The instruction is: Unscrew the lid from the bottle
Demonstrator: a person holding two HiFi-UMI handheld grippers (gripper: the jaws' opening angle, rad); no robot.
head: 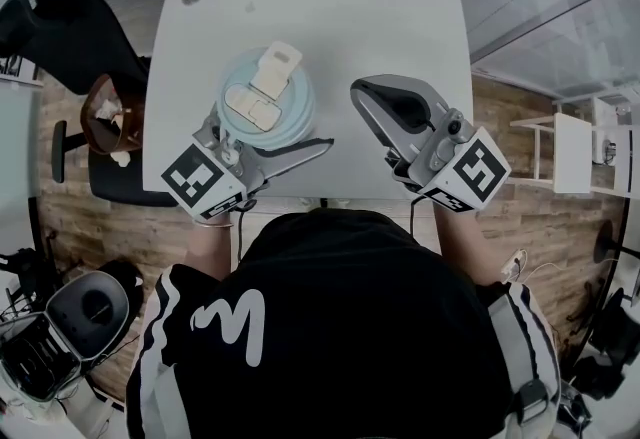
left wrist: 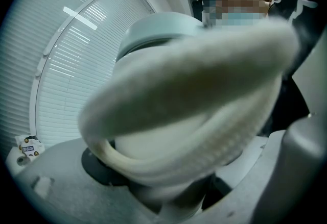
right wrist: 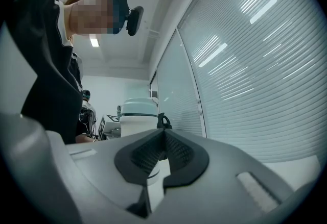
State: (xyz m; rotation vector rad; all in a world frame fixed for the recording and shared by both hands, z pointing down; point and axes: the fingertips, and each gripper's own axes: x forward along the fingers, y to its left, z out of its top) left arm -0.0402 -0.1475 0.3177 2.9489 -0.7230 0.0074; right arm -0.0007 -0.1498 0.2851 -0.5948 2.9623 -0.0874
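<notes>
Bottle (right wrist: 135, 127) with a white body, a pale blue screw lid (right wrist: 139, 107) and a cream loop handle (head: 270, 77) is standing upright on the white table (head: 400, 17), near its front edge and left of the person's middle. The left gripper (head: 262, 139) is reaching in level from the near side. Its jaws are flanking the bottle's body and appear to be clamping it, steadying it for the twist. The right gripper (head: 372, 102) is hanging beside the bottle, clearly apart from it. Its jaws are clenched together on nothing.

Judging by this, the unscrewing is not yet showing any result: the lid is sitting square on the neck with no gap. The whole turning job is left, and the right gripper's jaws would first have to spread and take hold of the lid.

Only the head view is giving the layout, with both grippers, the space between them and the handle lying across the lid's top. The right gripper view alone is showing the bottle side-on past the closed jaws, with the dark seam under the seated lid. The left gripper view is so close that the blurred cream handle is filling it, with the lid rising behind. It shows nothing of the right gripper.
</notes>
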